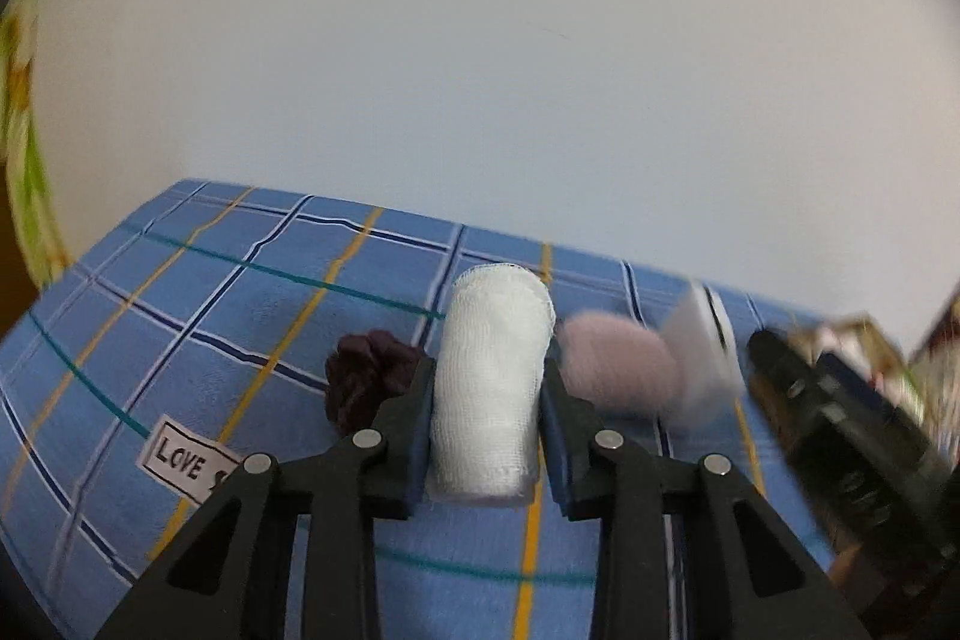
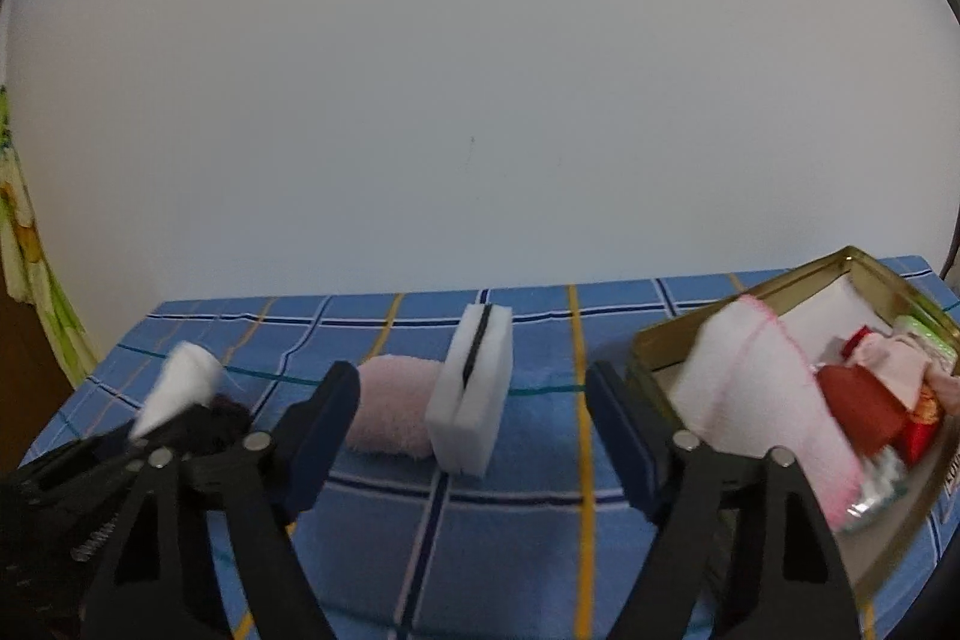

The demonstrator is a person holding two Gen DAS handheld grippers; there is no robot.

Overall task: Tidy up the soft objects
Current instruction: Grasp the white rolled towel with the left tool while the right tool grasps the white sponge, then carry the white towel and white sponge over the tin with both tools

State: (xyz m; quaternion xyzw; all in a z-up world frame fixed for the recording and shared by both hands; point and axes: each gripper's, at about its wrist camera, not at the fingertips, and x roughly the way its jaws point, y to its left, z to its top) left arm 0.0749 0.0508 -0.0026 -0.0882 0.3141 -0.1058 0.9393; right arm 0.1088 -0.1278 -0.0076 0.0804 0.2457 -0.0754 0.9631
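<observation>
Blue plaid table (image 2: pixel 528 436). Gold tin (image 2: pixel 900 490) at right, already stuffed with soft bits. White gauze roll (image 1: pixel 489 388) pinched in left hand-held gripper (image 1: pixel 487 400), off the cloth. Right hand-held gripper (image 2: pixel 474 436) spread wide around white sponge (image 2: pixel 471 394), not touching. Pink puff (image 2: pixel 393 409) just beside sponge.
</observation>
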